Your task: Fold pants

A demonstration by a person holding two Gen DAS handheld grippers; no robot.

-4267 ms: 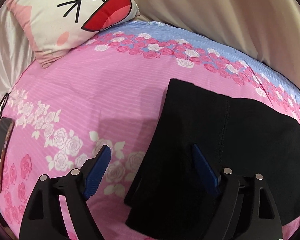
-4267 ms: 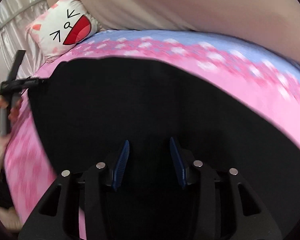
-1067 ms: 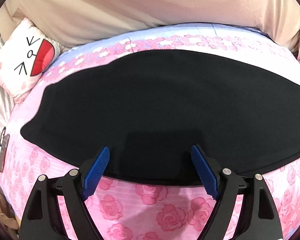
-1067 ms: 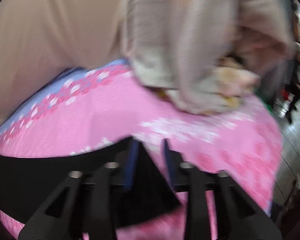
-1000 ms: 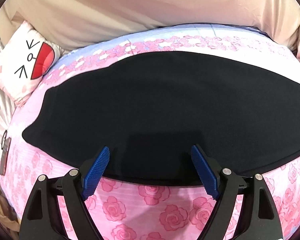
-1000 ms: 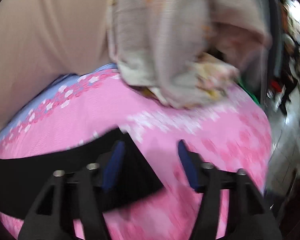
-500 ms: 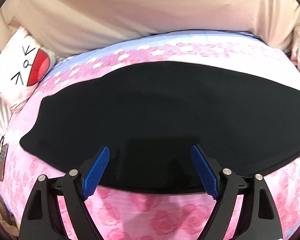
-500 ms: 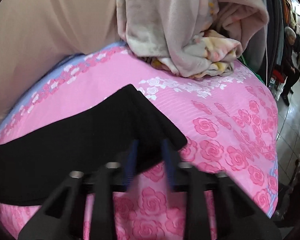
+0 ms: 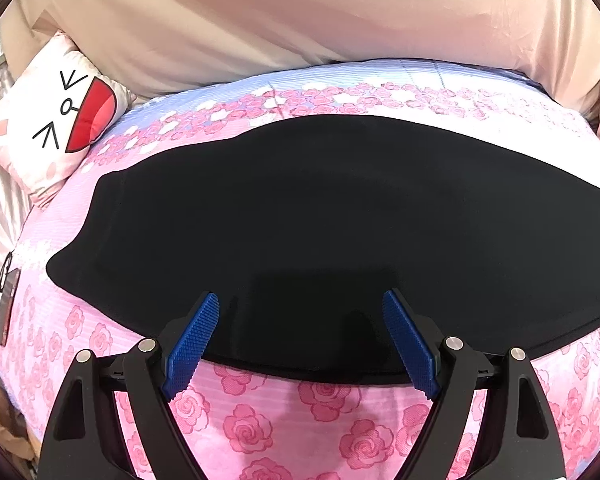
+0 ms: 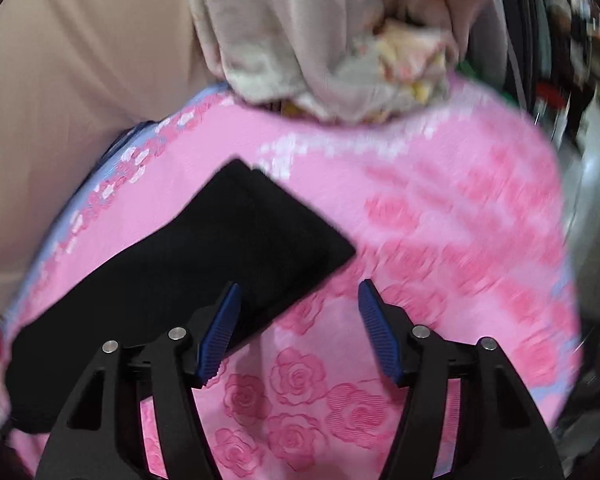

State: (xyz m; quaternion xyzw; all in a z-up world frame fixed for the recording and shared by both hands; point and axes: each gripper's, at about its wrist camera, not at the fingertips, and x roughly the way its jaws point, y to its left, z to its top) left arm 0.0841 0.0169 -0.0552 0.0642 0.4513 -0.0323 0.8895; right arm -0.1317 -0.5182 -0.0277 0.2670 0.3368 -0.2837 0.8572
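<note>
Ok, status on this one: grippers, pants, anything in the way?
Left gripper open, empty. Right gripper opening, empty. Black fabric pants flat on the pink rose-print bedsheet. Nothing on them.

Left gripper (image 9: 300, 332) gapes wide, angled downward; right gripper (image 10: 298, 320) is opening.

Left wrist view: bright, even, sharp; fisheye bowing, dark vignette at corners; soft shadow on black pants (image 9: 320, 220) at lower centre. Right wrist view: motion-blurred, worst at upper right; bedsheet (image 10: 440, 240) roses smeared.
</note>
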